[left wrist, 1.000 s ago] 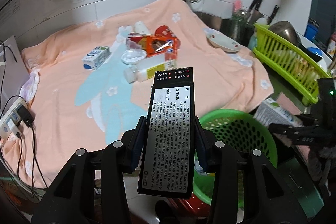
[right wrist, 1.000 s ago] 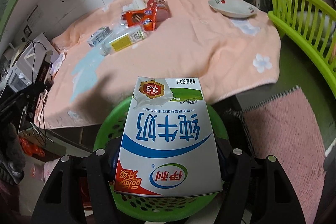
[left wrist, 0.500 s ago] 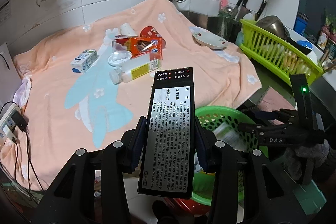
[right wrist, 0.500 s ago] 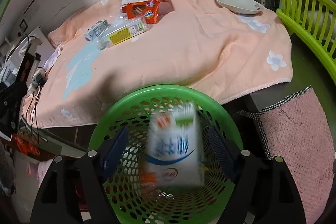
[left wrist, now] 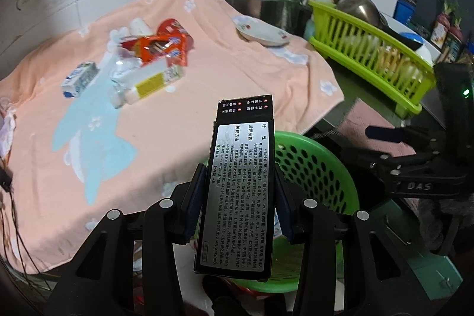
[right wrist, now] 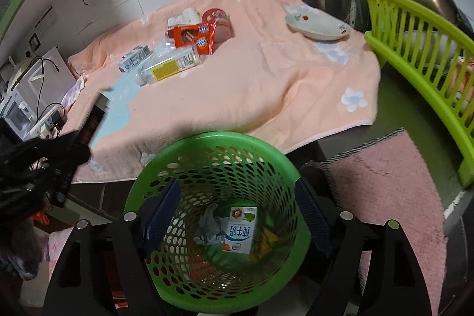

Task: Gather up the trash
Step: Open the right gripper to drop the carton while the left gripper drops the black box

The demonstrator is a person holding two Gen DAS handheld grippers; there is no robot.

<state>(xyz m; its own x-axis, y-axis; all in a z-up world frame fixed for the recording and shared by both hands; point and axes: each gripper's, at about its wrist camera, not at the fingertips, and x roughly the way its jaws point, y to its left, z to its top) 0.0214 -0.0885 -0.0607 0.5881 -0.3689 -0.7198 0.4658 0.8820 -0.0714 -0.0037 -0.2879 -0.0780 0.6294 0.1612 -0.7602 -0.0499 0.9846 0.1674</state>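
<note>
My left gripper (left wrist: 238, 200) is shut on a long black box (left wrist: 238, 182) with a silver label, held upright at the near left rim of the green basket (left wrist: 320, 165). My right gripper (right wrist: 237, 212) is open and empty right above the green basket (right wrist: 213, 144). A white and blue milk carton (right wrist: 240, 230) lies at the basket's bottom beside crumpled paper (right wrist: 209, 228). On the peach towel (right wrist: 251, 73) lie a plastic bottle (right wrist: 169, 67), a small milk carton (right wrist: 133, 59), an orange snack wrapper (right wrist: 194, 36) and a red cup (right wrist: 217, 19).
A white dish (right wrist: 318, 25) sits at the towel's far right. A lime dish rack (right wrist: 420, 49) stands on the right, with knives behind it. A pink mat (right wrist: 385, 185) lies right of the basket. A power strip with cables (right wrist: 49, 120) is at the left.
My right gripper opened and the milk carton dropped from it to the bottom of the basket. My left gripper moved right, closer to the basket, still holding the black box.
</note>
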